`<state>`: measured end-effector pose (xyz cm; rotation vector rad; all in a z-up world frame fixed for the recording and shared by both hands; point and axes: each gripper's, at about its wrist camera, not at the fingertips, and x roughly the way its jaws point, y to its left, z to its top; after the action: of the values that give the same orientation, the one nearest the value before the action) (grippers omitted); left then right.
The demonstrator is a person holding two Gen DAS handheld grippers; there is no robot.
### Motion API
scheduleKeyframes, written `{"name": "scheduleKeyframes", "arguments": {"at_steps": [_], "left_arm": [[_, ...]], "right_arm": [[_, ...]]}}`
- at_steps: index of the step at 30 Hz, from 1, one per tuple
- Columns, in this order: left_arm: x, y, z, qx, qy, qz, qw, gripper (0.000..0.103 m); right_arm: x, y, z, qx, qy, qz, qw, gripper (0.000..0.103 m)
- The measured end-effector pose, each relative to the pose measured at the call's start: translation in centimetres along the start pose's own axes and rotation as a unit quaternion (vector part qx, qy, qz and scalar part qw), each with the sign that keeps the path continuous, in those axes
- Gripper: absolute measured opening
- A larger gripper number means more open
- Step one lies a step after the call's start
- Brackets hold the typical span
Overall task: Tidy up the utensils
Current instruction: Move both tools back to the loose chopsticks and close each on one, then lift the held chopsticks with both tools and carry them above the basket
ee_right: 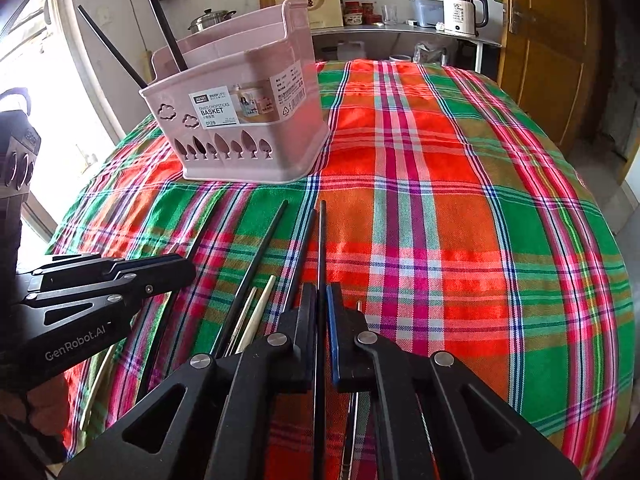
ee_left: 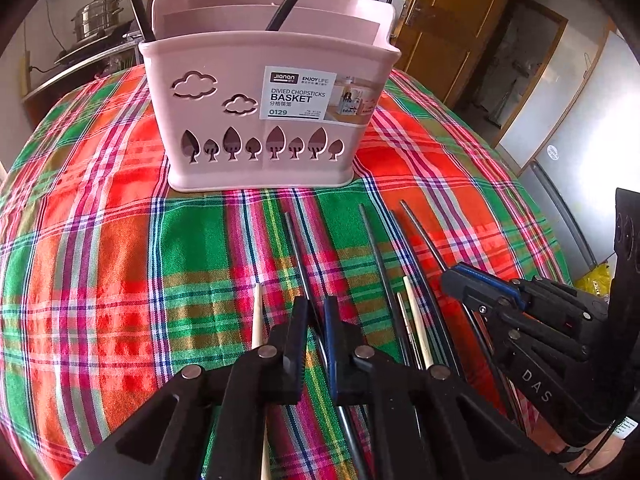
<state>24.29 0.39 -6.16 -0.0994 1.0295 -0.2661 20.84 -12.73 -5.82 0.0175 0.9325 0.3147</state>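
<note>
A pink divided chopstick basket point(ee_left: 264, 120) stands on the plaid tablecloth, also in the right wrist view point(ee_right: 248, 140), with two black chopsticks point(ee_right: 160, 28) standing in it. Several black and pale wooden chopsticks point(ee_left: 404, 264) lie on the cloth in front of it. My left gripper point(ee_left: 316, 312) is shut on a black chopstick point(ee_left: 296, 248) that points toward the basket. My right gripper point(ee_right: 321, 300) is shut on another black chopstick point(ee_right: 322, 240). The right gripper shows at the right of the left wrist view point(ee_left: 480, 292); the left gripper shows at the left of the right wrist view point(ee_right: 160, 276).
The table carries a red, green and white plaid cloth point(ee_right: 460, 200). Behind it a counter holds a kettle point(ee_right: 464, 12), a steel pot point(ee_right: 210, 20) and jars. A wooden door point(ee_right: 548, 60) is at the right. A pale chopstick point(ee_left: 257, 316) lies left of my left gripper.
</note>
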Motion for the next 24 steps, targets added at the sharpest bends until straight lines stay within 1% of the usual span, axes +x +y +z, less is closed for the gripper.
{"name": "scheduleKeyframes", "arguments": {"at_steps": [6, 10, 18, 24], "left_arm": [[-2.5, 0.2, 0.6, 0.006, -0.024, -0.018, 0.9995, 0.006], [-5.1, -0.1, 1.2, 0.01, -0.049, -0.032, 0.9982, 0.005], [-10.6, -0.7, 2.5, 0.028, -0.105, -0.053, 0.9926, 0.005], [-13.4, -0.7, 2.8, 0.037, -0.131, -0.06, 0.9888, 0.005]], "right_arm": [[-1.9, 0.2, 0.7, 0.002, -0.024, 0.017, 1.0, 0.005], [-4.0, 0.5, 1.4, -0.001, -0.05, 0.025, 0.998, 0.005], [-8.2, 1.1, 2.7, -0.008, -0.106, 0.04, 0.994, 0.005], [-10.6, 1.3, 3.1, -0.009, -0.131, 0.046, 0.99, 0.005]]}}
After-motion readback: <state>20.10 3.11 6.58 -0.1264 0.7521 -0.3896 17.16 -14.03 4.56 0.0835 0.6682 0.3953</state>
